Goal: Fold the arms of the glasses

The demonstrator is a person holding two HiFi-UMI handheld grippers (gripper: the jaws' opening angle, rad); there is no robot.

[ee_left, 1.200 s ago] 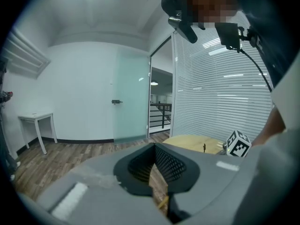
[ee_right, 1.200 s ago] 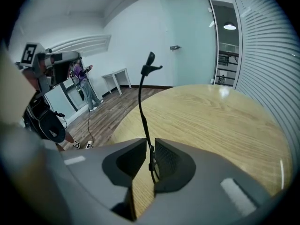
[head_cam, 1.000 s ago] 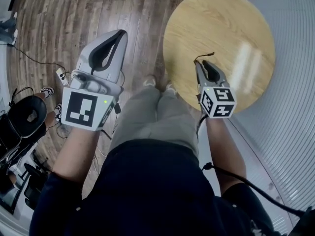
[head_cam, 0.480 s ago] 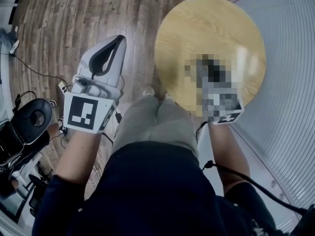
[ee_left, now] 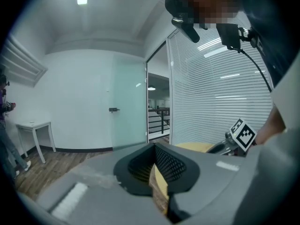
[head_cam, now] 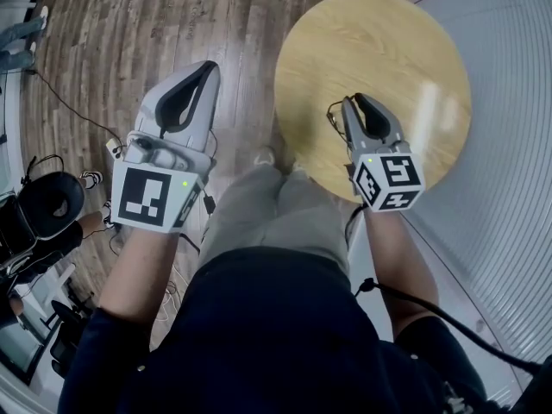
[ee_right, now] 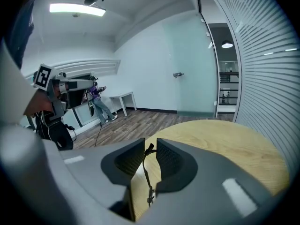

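**Glasses [ee_right: 145, 175] aloft in the right hand-held gripper [head_cam: 349, 102]**

The right jaws are pinched on the thin black frame, and one slim part dangles down between the pads. It all hangs above the near-left part of the round desk [head_cam: 405, 41], clear of the wood, likely so an arm can swing freely. The left hand-held gripper [head_cam: 207, 65] hovers well to the left over the floor, tips together and empty, so it looks like the spare pusher. Whether either arm is folded is too fine to tell.
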